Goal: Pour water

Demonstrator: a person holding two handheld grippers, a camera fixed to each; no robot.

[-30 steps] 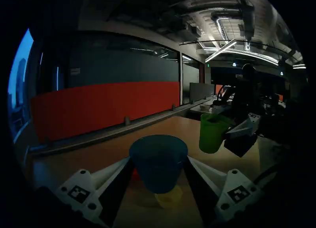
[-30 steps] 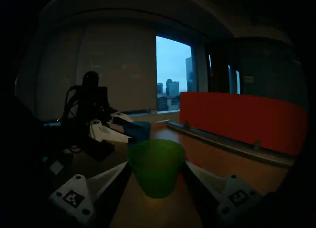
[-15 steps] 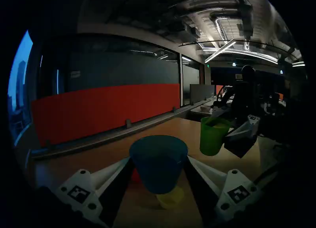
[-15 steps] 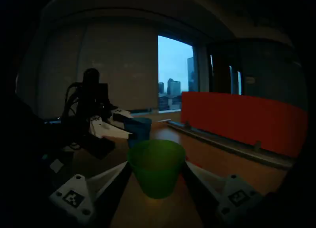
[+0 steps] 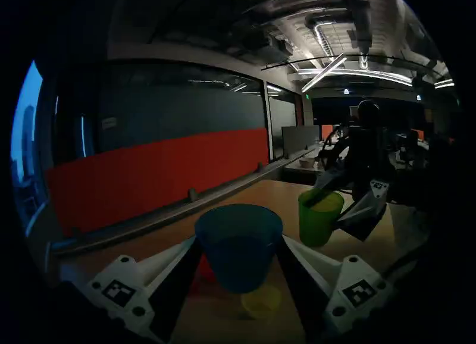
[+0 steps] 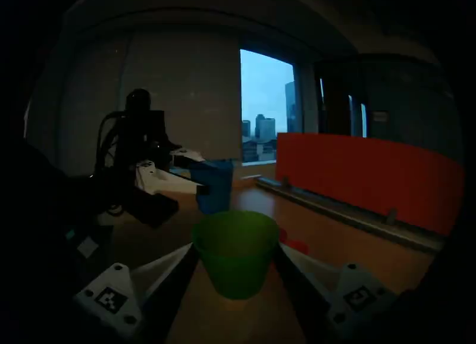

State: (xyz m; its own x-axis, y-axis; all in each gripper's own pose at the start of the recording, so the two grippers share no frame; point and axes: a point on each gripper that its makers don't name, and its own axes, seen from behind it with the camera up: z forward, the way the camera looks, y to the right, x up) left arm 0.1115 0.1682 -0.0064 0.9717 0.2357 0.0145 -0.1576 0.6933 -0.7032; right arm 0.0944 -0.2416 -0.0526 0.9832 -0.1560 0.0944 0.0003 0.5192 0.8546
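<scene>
**Q:** What is the left gripper (image 5: 239, 241) doing?

**A:** It is gripping a blue cup (image 5: 239, 258). Its two white fingers are closed partway, one pressing on each side of the cup. The cup is sitting upright between them with its open mouth facing up. In the right gripper view, this cup is hanging above the wooden table (image 6: 333, 237), off to the left and farther back.

**Q:** And the right gripper (image 6: 235, 252)?

**A:** It is clamping a green cup (image 6: 235, 263) in the same way, one finger against each side and the rim on top. In the left gripper view, the green cup is floating to the right of the blue one and farther off. It is leaning slightly, so part of its inside is showing. The two cups are near each other but are not touching.

**Q:** Is water showing in either cup?

**A:** The room is dim, and I cannot tell.

**Q:** What else is lying around?

**A:** A small yellow cup (image 5: 260, 299) is standing on the table just below the blue cup. A small red object (image 5: 205, 269) is peeking out beside the left finger. A long red partition (image 5: 160, 171) is running along the far edge of the table. A window (image 6: 266, 124) is glowing blue with city towers beyond it.
</scene>
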